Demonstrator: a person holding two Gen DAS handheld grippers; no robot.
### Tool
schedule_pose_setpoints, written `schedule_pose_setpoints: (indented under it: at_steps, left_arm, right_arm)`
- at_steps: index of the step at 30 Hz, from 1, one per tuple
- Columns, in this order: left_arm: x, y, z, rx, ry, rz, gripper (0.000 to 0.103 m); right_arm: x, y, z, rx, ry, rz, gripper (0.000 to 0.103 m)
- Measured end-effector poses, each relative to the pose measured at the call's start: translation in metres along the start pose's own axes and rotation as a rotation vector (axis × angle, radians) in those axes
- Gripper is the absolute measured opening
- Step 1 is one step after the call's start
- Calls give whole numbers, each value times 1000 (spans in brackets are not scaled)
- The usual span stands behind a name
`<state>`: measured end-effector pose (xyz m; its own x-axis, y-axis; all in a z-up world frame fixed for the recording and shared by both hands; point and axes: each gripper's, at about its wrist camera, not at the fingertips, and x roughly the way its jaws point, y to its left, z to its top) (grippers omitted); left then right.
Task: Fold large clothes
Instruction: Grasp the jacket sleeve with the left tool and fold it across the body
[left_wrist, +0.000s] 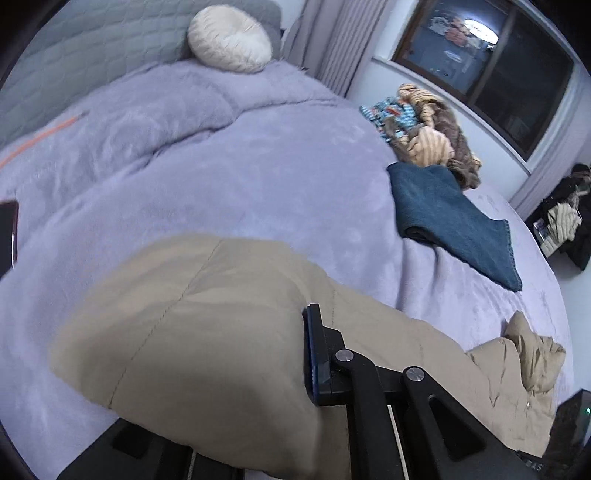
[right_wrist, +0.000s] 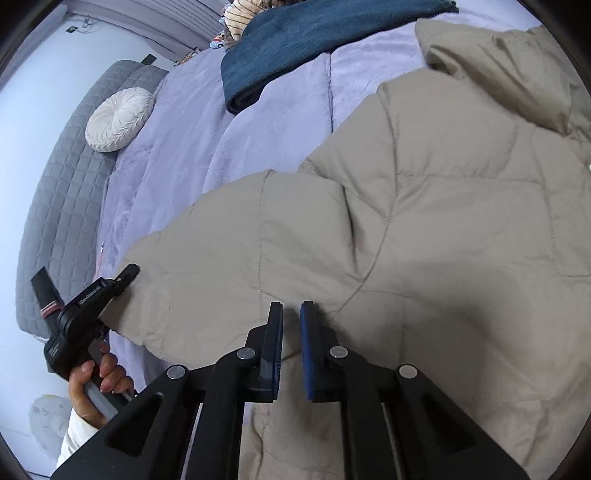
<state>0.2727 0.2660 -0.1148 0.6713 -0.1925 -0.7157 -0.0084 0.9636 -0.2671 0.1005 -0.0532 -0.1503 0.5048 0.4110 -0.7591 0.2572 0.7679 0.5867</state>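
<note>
A large beige quilted puffer jacket (right_wrist: 424, 229) lies spread on the lavender bed, its hood at the upper right. My left gripper (left_wrist: 291, 354) is shut on the end of the jacket's sleeve (left_wrist: 192, 325); the sleeve hides the left finger. The left gripper also shows in the right wrist view (right_wrist: 127, 275) at the sleeve's end, held by a hand. My right gripper (right_wrist: 291, 332) hovers just over the jacket's body near the sleeve's root, jaws nearly shut with a narrow gap and nothing between them.
A folded dark blue towel (left_wrist: 454, 218) lies on the lavender blanket (left_wrist: 221, 177) beyond the jacket. A pile of patterned and striped clothes (left_wrist: 424, 129) sits farther back. A round cream cushion (left_wrist: 229, 38) rests against the grey headboard (right_wrist: 59, 206). A window is at right.
</note>
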Motion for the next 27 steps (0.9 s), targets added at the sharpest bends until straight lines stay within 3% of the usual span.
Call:
schedule_pose_setpoints:
  at_steps: [4, 9, 13, 17, 21, 24, 27]
  left_arm:
    - [-51, -47, 4, 158, -84, -90, 12]
    - [-87, -136, -1, 299, -129, -265, 12]
    - [-102, -218, -25, 431, -131, -376, 12]
    - [-98, -305, -76, 575, -57, -460, 12]
    - [-69, -368, -144, 691, 74, -458, 12]
    - [-42, -392, -193, 775, 167, -395, 12]
    - [-20, -395, -232, 861, 198, -315, 12]
  right_arm:
    - [28, -1, -9, -2, 48, -1, 8]
    - [34, -4, -13, 7, 74, 6, 8]
    - [-5, -19, -17, 36, 63, 53, 8]
    - [-74, -59, -30, 66, -51, -31, 8]
    - [-145, -122, -47, 125, -158, -181, 8]
    - [-179, -158, -62, 177, -194, -250, 8]
    - [-195, -182, -75, 219, -196, -277, 8]
